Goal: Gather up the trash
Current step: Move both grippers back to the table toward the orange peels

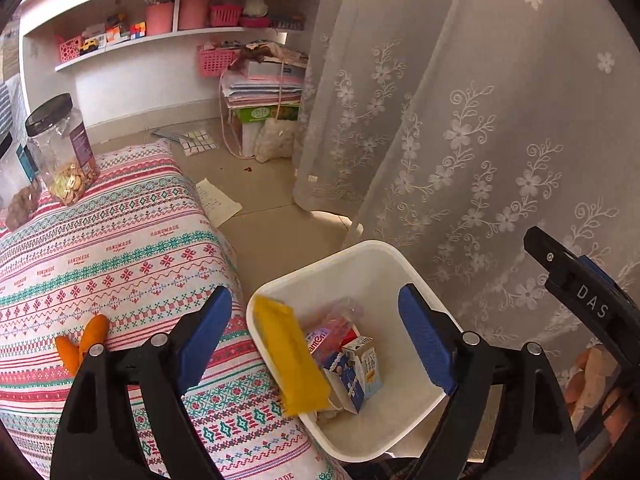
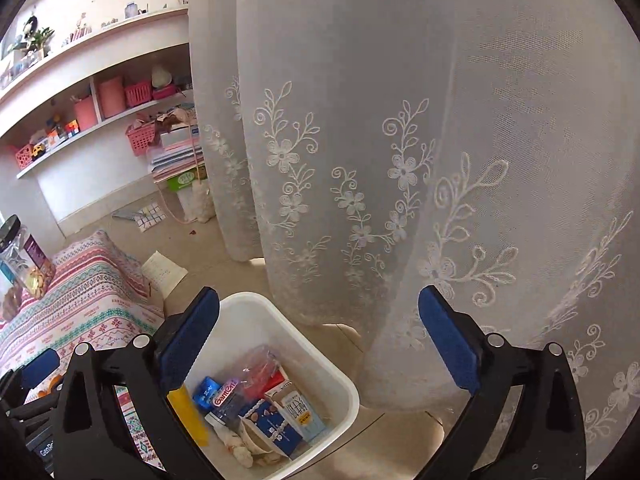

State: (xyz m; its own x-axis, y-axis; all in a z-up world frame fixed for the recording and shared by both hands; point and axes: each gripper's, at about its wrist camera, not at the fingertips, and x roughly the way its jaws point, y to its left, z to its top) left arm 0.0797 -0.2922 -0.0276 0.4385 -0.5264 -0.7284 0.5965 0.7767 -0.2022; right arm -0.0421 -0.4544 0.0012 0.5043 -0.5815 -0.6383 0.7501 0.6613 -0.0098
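A white bin [image 1: 362, 249] stands on the floor between the bed and the curtain. It holds a blue-and-white carton [image 1: 360, 376], a pink wrapper [image 1: 324, 336] and other scraps. A long yellow wrapper [image 1: 290, 356] leans inside against its near wall. My left gripper [image 1: 316, 300] hangs open above the bin; the yellow wrapper lies below and between its fingers, free of the pads. My right gripper [image 2: 320, 300] is open over the same bin [image 2: 336, 372] and holds nothing; the yellow wrapper [image 2: 188, 416] shows by its left finger. Two orange pieces [image 1: 82, 340] lie on the bed cover.
The patterned bed cover [image 1: 120, 264] is at the left, with a black-lidded snack jar [image 1: 60, 148] on it. A white embroidered curtain [image 1: 460, 120] hangs close behind the bin. A sheet of paper [image 1: 218, 202] lies on the tiled floor. Shelves and stacked books [image 1: 264, 88] stand at the back.
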